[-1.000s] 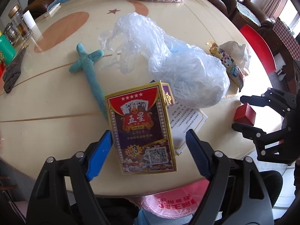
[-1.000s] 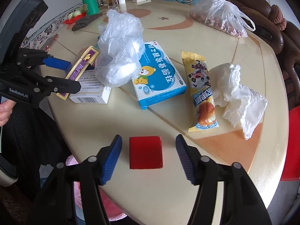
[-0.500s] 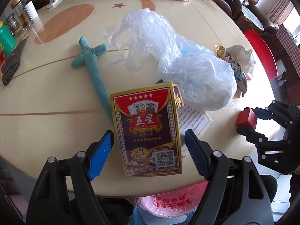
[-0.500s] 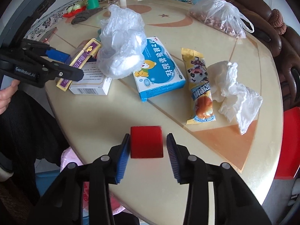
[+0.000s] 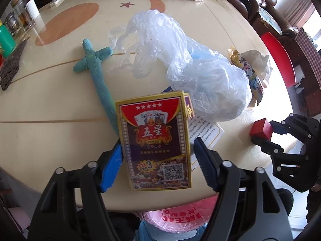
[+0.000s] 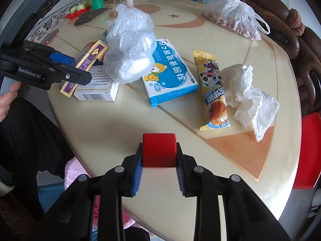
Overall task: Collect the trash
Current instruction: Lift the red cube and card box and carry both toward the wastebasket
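Observation:
A red and gold playing-card box (image 5: 156, 140) lies tilted on a white carton (image 6: 96, 92) near the table's front edge. My left gripper (image 5: 157, 143) straddles the card box and its jaws are closing, the blue pads close beside its long sides with a thin gap still showing on the right. My right gripper (image 6: 159, 148) is shut on a small red block (image 6: 159, 150), pads pressed on both its sides just above the table (image 6: 100, 130). From the left wrist view the red block (image 5: 260, 128) sits in the right gripper (image 5: 266, 134) at the far right.
A crumpled clear plastic bag (image 6: 130, 50), a blue medicine box (image 6: 170, 74), a yellow snack wrapper (image 6: 214, 90) and a crumpled tissue (image 6: 250, 92) lie mid-table. A teal plush sword (image 5: 96, 74) lies left. A pink bag (image 5: 180, 217) hangs below the table edge. A bag of nuts (image 6: 230, 16) sits far back.
The right gripper's jaws have closed from wide apart onto the red block. The left gripper's jaws have narrowed toward the sides of the card box.

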